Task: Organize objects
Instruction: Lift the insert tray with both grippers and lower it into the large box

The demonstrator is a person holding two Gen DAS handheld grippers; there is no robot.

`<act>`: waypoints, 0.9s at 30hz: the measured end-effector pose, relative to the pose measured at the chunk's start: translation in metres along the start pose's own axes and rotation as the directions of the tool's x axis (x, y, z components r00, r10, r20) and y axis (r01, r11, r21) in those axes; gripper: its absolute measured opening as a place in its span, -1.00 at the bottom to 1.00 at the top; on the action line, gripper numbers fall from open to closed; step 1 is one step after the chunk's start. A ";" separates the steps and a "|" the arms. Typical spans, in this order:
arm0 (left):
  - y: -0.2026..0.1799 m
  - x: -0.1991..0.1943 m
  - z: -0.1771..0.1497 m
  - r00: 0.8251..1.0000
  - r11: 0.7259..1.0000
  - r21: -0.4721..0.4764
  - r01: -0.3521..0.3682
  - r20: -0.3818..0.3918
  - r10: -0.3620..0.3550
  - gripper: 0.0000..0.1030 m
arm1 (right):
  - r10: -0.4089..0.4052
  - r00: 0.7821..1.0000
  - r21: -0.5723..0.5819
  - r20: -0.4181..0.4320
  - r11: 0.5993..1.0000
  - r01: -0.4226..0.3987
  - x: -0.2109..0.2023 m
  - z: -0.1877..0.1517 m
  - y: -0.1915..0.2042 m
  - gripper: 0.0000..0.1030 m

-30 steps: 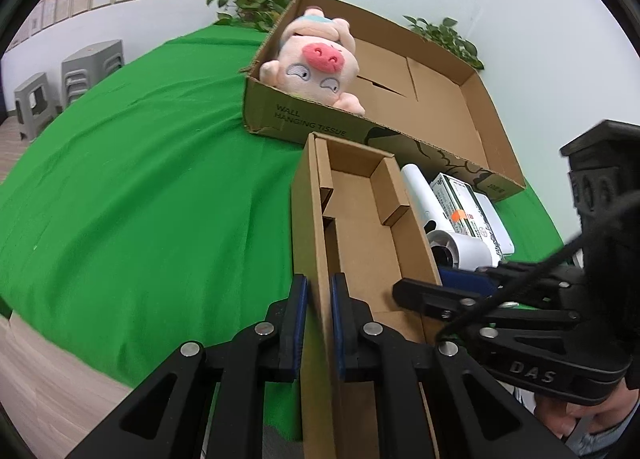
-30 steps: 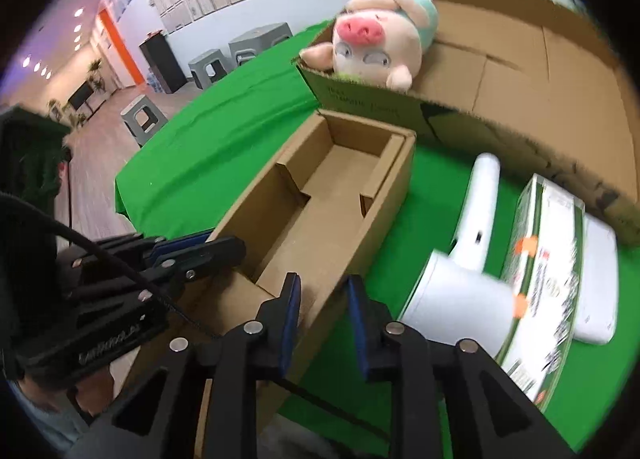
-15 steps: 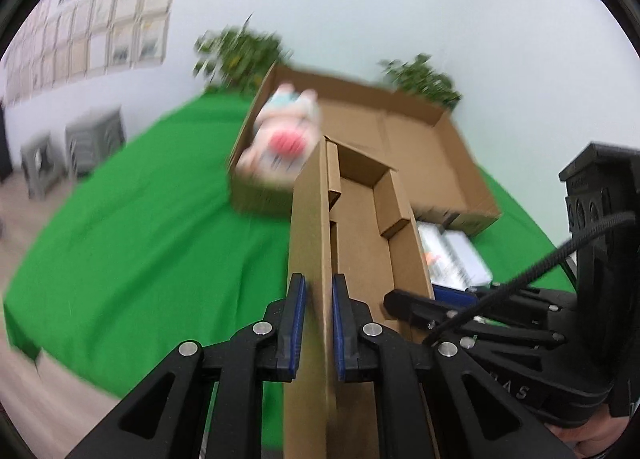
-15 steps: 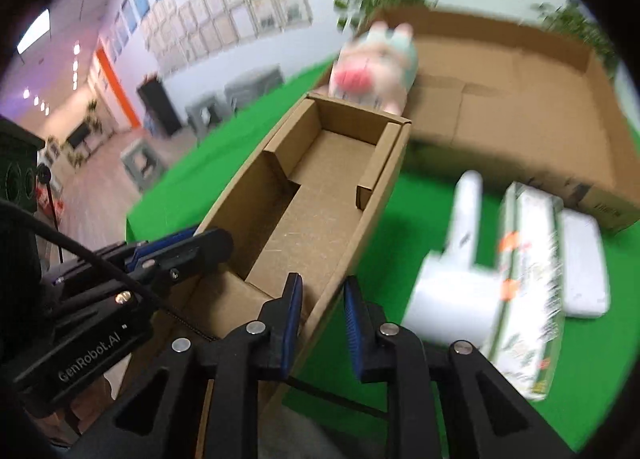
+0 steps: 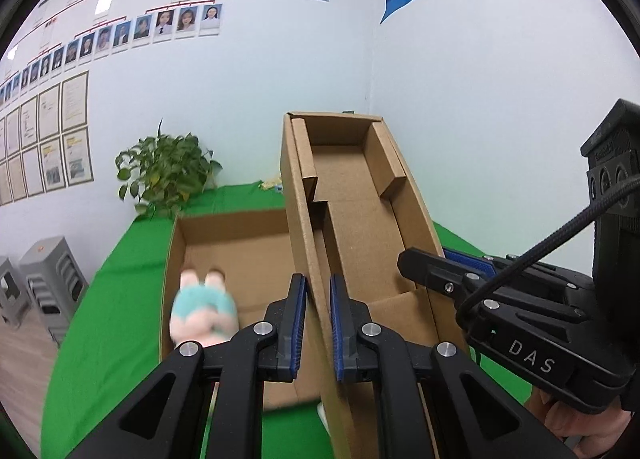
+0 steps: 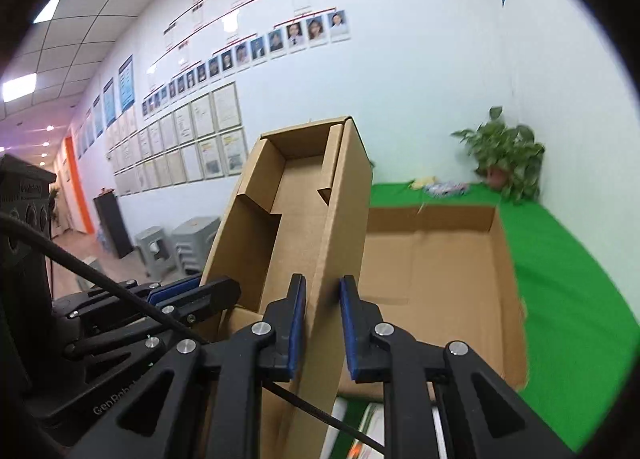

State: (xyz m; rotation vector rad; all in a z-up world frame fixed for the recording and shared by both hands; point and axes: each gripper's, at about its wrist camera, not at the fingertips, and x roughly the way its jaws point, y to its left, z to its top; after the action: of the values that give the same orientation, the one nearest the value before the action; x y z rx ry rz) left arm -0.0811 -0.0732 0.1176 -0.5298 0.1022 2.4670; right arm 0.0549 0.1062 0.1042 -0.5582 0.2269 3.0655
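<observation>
A long narrow cardboard box (image 5: 352,199) (image 6: 304,211), open on top and empty, hangs tilted with its far end up above the green table. My left gripper (image 5: 318,283) is shut on its left side wall. My right gripper (image 6: 322,283) pinches the right side wall, its jaws closing tight on the cardboard. Each gripper shows in the other's view, the right one (image 5: 436,263) and the left one (image 6: 200,291). Below and beyond lies a large flat cardboard box (image 5: 240,243) (image 6: 440,251) with a pink pig plush (image 5: 202,311) in its left end.
The green tablecloth (image 5: 112,319) (image 6: 568,299) surrounds the large box. Potted plants (image 5: 164,175) (image 6: 504,155) stand at the table's far corners by the wall. Grey stools (image 5: 52,271) (image 6: 188,239) sit on the floor to the left. White packaged items (image 6: 372,419) lie below the lifted box.
Both grippers have lifted the narrow box off the table and tipped its far end upward. The white device and packets that lay beside it have dropped almost out of view.
</observation>
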 end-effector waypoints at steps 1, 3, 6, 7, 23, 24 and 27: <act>0.004 0.007 0.008 1.000 1.000 0.004 0.002 0.002 -0.002 -0.84 | 0.009 1.000 0.014 -0.007 1.000 -0.009 0.008 0.008 -0.006 -0.68; 0.016 0.027 0.026 1.000 1.000 -0.005 0.015 -0.010 -0.015 -0.84 | 0.048 0.998 0.059 -0.036 0.997 -0.046 0.033 0.021 -0.016 -0.68; 0.028 0.053 0.046 1.000 1.000 -0.006 0.002 -0.030 -0.002 -0.86 | 0.030 0.999 0.031 -0.045 0.999 -0.029 0.052 0.030 -0.019 -0.68; 0.031 0.063 0.051 0.999 1.000 -0.006 -0.003 -0.036 0.002 -0.86 | 0.020 0.999 0.020 -0.050 1.000 -0.019 0.058 0.032 -0.018 -0.68; 0.088 0.229 -0.010 0.939 0.996 -0.039 -0.081 -0.337 0.063 -0.87 | 0.073 0.949 0.143 -0.307 0.989 -0.030 0.198 -0.023 -0.057 -0.71; 0.091 0.240 -0.018 0.929 0.995 -0.039 -0.089 -0.365 0.069 -0.87 | 0.085 0.942 0.161 -0.325 0.986 -0.033 0.206 -0.031 -0.059 -0.71; 0.095 0.258 -0.048 0.900 0.994 -0.025 -0.111 -0.426 0.090 -0.87 | 0.097 0.927 0.183 -0.362 0.983 -0.032 0.223 -0.046 -0.064 -0.72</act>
State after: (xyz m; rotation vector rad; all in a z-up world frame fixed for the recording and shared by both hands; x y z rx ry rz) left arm -0.3089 -0.0180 -0.0334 -1.1045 0.2500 2.4163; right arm -0.1348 0.1611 -0.0263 -1.1340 0.5227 2.9303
